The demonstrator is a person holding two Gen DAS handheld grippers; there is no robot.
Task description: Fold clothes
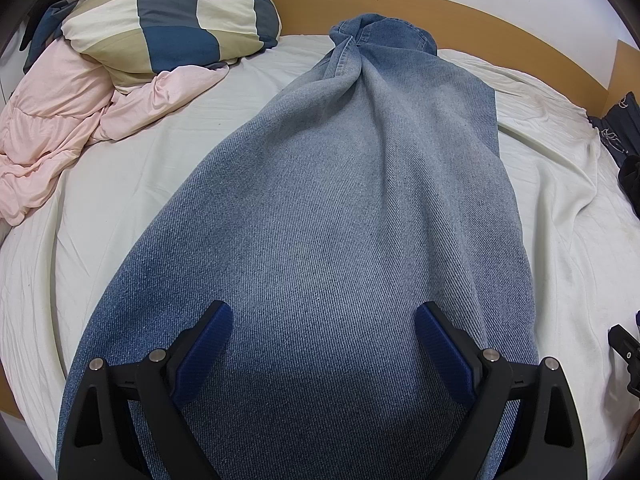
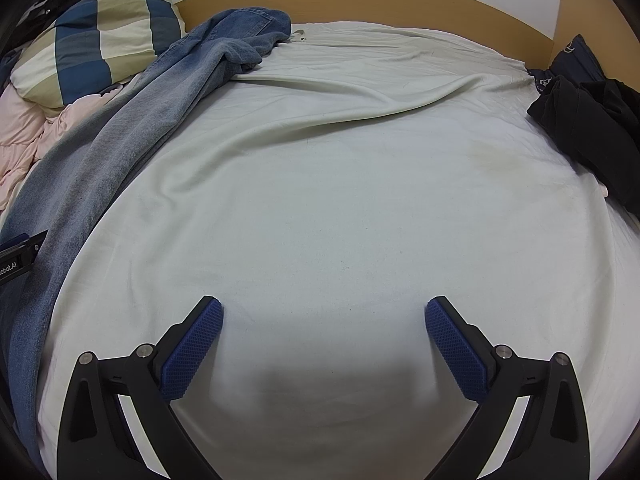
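Nearest, the left gripper hangs with jaws wide over the hem end of the jeans, gripping nothing. Beside it, the right gripper is equally wide above bare white sheet. The denim runs lengthwise along the bed's left side to a bunched waistband at the headboard. Dark clothes crowd the right edge, the pillow the far left corner.
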